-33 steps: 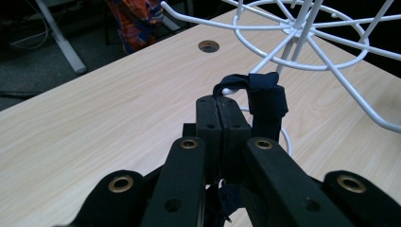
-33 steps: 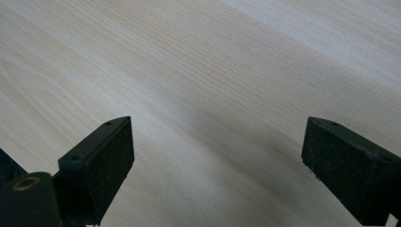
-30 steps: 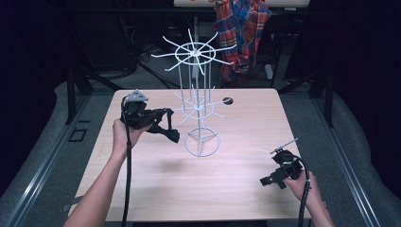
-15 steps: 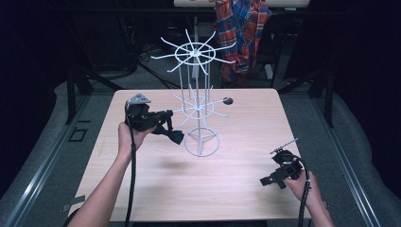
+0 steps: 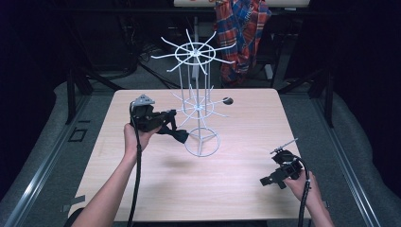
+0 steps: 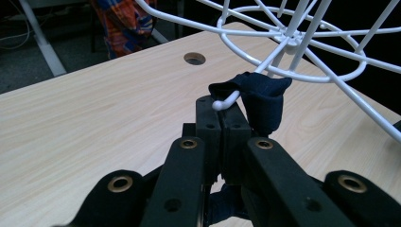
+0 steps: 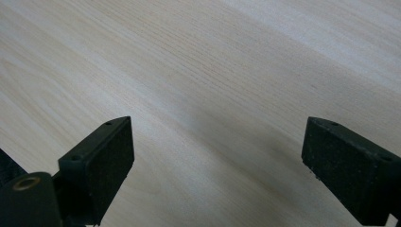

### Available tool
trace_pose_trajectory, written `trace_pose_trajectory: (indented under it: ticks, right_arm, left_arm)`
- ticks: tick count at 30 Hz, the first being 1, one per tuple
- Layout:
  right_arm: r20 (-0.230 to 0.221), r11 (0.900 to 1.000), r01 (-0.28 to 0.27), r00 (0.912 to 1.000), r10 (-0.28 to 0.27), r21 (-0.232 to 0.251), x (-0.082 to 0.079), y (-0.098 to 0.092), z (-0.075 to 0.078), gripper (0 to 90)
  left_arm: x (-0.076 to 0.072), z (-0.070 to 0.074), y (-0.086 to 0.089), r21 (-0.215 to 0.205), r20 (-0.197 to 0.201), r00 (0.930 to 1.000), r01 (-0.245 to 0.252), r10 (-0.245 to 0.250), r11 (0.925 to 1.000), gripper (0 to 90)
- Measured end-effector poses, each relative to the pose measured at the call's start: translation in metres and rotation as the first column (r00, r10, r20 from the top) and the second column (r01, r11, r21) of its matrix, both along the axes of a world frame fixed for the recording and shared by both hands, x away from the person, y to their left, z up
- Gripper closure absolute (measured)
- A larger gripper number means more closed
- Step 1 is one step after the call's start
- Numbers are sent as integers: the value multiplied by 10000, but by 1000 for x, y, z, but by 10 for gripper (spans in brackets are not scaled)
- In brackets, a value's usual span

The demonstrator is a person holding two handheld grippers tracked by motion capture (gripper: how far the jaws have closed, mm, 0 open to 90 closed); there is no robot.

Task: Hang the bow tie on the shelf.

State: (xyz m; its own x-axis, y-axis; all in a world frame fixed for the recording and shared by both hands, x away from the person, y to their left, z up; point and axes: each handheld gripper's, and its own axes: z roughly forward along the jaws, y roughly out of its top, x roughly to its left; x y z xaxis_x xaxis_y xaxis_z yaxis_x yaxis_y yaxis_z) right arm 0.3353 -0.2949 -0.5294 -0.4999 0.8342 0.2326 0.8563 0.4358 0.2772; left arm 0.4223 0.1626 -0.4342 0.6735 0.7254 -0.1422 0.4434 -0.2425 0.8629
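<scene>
Over table, left hand-held gripper [image 6: 221,124] pinches dark cloth [image 6: 263,101].

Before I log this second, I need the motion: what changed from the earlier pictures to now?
The left tool, shut on the dark cloth, crept toward the white wire rack; the cloth now meets a hook tip. The right tool stayed open and still over the table.

White wire rack [image 5: 195,106]; navy cloth [image 6: 262,101]; pale woodgrain table [image 5: 246,189]; black left hand-held gripper [image 6: 221,124].
</scene>
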Motion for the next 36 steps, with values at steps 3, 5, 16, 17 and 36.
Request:
trace_pose_trajectory:
  ticks: [3, 5, 16, 17, 36]
  right_arm:
    - [-1, 10000, 16, 10000, -16, 4, 0, 0, 0, 96]
    - [91, 9998, 174, 9998, -175, 126, -1, 0, -1, 97]
    - [-1, 10000, 9, 10000, -9, 6, 0, 0, 0, 96]
    - [8, 10000, 33, 10000, -33, 18, 0, 0, 0, 97]
    - [44, 9997, 133, 9999, -134, 196, -1, 0, 0, 96]
  left_arm:
    - [0, -1, -2, -7, 2, 10000, -25, 25, 10000, 884]
    - [1, -2, -4, -62, 39, 10000, -61, 61, 10000, 883]
    - [3, -8, -11, -356, -57, 10000, -14, 12, 9994, 880]
    - [3, -8, -11, -346, -32, 10000, 19, -20, 9994, 880]
    - [3, -10, -7, -399, -537, 9981, 282, -303, 9988, 685]
